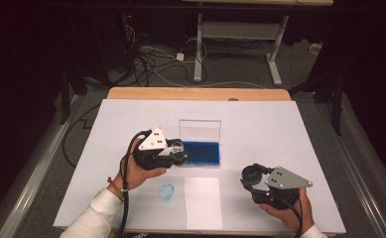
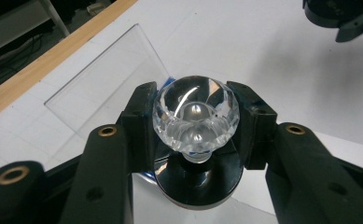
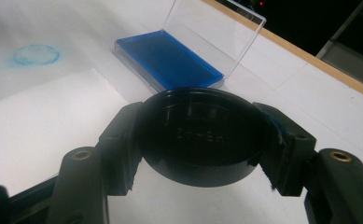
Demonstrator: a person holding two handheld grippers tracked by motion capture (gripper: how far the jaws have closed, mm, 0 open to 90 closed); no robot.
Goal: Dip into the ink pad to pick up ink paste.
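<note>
The left gripper (image 2: 195,122) has its black fingers (image 2: 139,123) closed on a clear faceted glass knob with a black round base (image 2: 196,114): the knob sits squarely between the two pads, one pressing at its 9 o'clock side and the other at its 3 o'clock side, with the black base hanging just below them. In the high view this gripper (image 1: 178,151) hovers at the 9 o'clock end of an open clear plastic case with a blue ink pad (image 1: 198,151).

The right gripper (image 3: 198,140) has its fingers (image 3: 118,144) clamped on a round black plastic cap (image 3: 198,135), hollow side facing the camera, gripped by the rim at 9 and 3 o'clock. In the high view the cap (image 1: 252,174) is held above the white surface (image 1: 280,129), at about 4 o'clock from the case. A white paper sheet (image 1: 203,202) lies at 6 o'clock from the case, with a faint blue ring stamp (image 1: 166,192) just beside the sheet at its 9 o'clock.
</note>
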